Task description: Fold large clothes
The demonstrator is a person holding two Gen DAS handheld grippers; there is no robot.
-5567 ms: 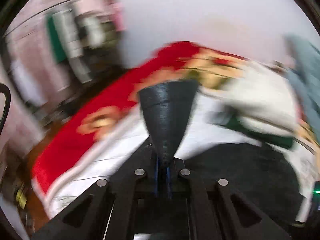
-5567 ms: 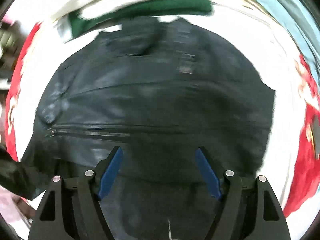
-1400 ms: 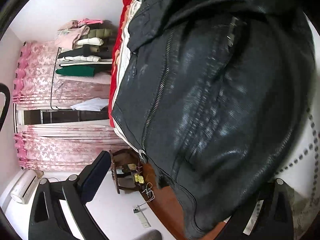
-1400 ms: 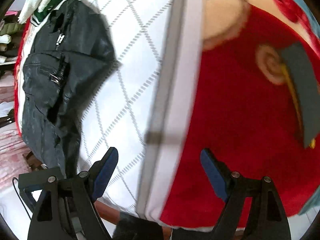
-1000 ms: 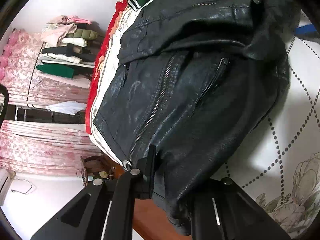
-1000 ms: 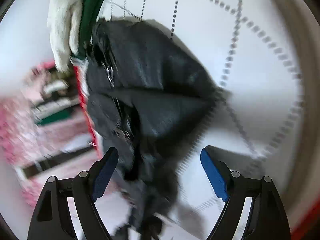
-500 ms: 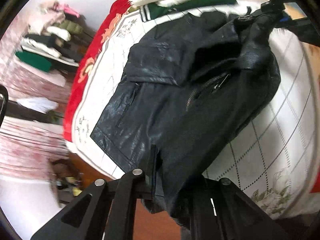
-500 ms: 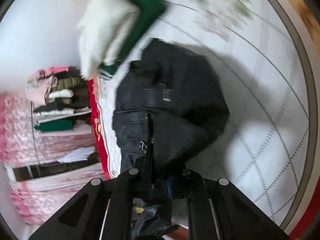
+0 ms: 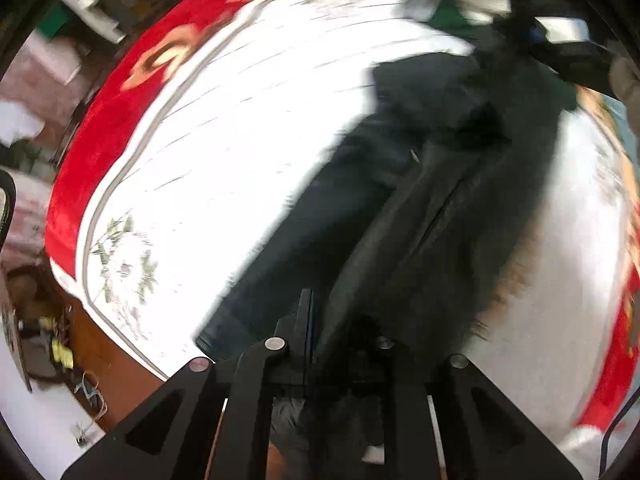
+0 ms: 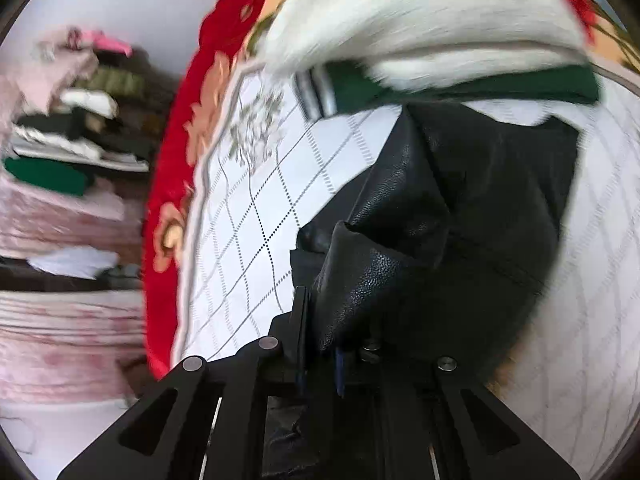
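A black leather jacket (image 9: 432,200) hangs stretched between my two grippers over the bed's white quilted cover (image 9: 240,120). My left gripper (image 9: 320,320) is shut on one edge of the jacket. My right gripper (image 10: 320,320) is shut on another edge of the jacket (image 10: 440,220), which bunches in folds in front of it. The right gripper also shows at the far top right of the left wrist view (image 9: 560,48), holding the jacket's other end. Both views are motion-blurred.
A white and green folded garment (image 10: 420,40) lies at the bed's far end. The cover has a red floral border (image 10: 172,184). Shelves with stacked clothes (image 10: 72,120) and pink curtains stand beyond the bed. A wooden bed frame (image 9: 108,360) shows at lower left.
Both grippers closed on the jacket about a second ago. Since then they have lifted and swung it, so the jacket is stretched long instead of lying flat.
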